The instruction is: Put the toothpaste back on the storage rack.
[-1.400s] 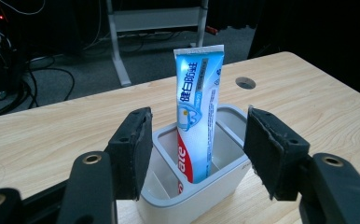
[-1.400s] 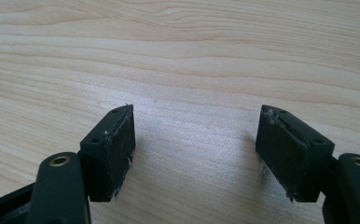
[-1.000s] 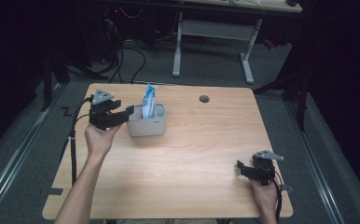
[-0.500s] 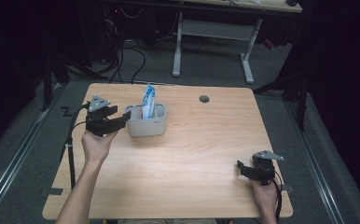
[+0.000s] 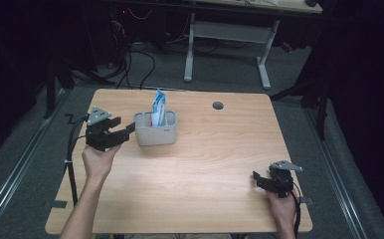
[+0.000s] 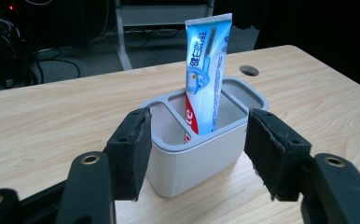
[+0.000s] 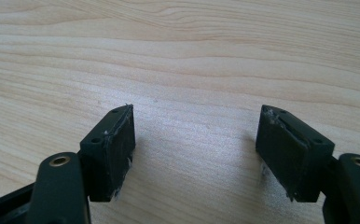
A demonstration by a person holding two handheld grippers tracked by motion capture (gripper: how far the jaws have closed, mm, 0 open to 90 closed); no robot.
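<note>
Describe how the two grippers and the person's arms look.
Both grippers are black. The left gripper and right gripper each carry a grey three-cornered plate on top and trail a black cable. The fingers are thick, blocky black pads on arms with brass-coloured rivets; the right gripper's pads look frayed at the edges. The forearms are bare, with no sleeves in sight.

Grey plastic holder (image 5: 155, 133), rounded corners, open top split into compartments; stands upright on wooden table (image 5: 205, 174), far-left part. Blue-and-white toothpaste tube (image 5: 158, 108) with red patch low down, standing in middle compartment, crimped end up, leaning slightly; top rises well above rim. In left gripper view: holder (image 6: 201, 156), tube (image 6: 205, 77).
</note>
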